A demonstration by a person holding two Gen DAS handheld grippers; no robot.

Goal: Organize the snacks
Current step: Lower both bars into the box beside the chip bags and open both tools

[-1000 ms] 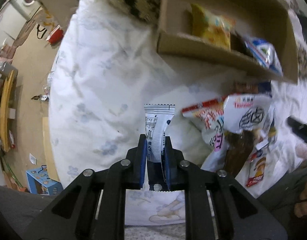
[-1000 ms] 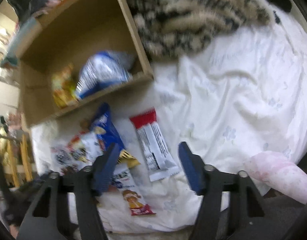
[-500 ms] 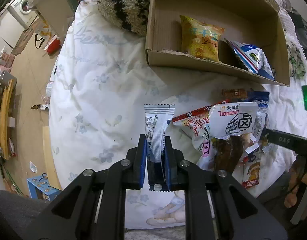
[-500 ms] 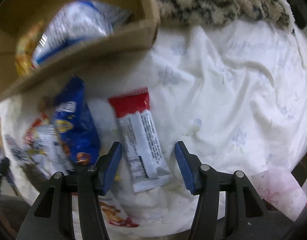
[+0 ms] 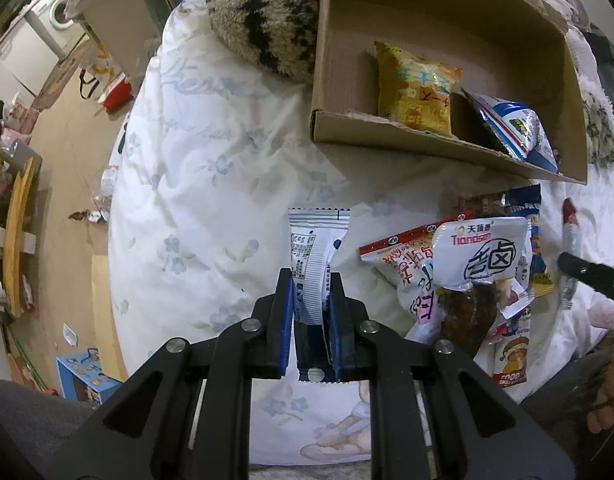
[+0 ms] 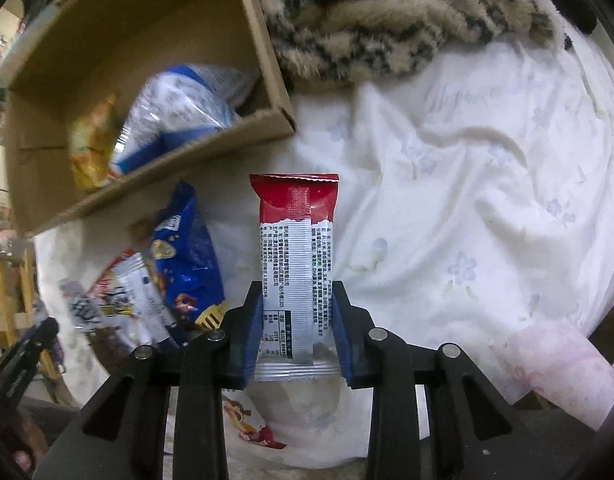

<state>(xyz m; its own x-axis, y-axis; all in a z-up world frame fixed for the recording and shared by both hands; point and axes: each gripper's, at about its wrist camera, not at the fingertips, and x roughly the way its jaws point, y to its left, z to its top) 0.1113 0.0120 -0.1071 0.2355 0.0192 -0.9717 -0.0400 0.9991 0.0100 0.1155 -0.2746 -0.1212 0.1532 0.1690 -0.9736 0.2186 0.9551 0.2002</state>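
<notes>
**Inspector:** Left claw (image 5: 312, 292) first.

**Assistant:** Clenched on a white sachet (image 5: 316, 252). The blue pads pinch its lower part and the printed top stands up above them at centre frame, over the bedsheet (image 5: 211, 184).

**Inspector:** Right claw (image 6: 299, 320)?

**Assistant:** Its jaws have just been closing, and both pads now press the sides of a red-topped bar (image 6: 297, 272). The red end points to the top of the frame; the silver printed part sits between the pads.

**Inspector:** The box?

**Assistant:** A cardboard box (image 5: 387, 144) lies on the bed, upper right in the left view, upper left in the right view. Inside it are a yellow bag (image 5: 417, 88) and, to its right, a blue-and-white bag (image 5: 515, 128). They look to be touching, but I cannot tell for sure.

**Inspector:** Loose snacks?

**Assistant:** A pile (image 5: 467, 280) on the sheet below the box, right of centre in the left view. On top lies a white pouch (image 5: 483, 256) with dark contents at its lower end, overlapping a red-and-white pack (image 5: 399, 256). In the right view a blue bag (image 6: 187, 256) lies just left of the bar.

**Inspector:** Anything else?

**Assistant:** A striped furry blanket (image 5: 267, 20) at the top, touching the box's side. Floor (image 5: 67, 184) at the left of the left view.
</notes>
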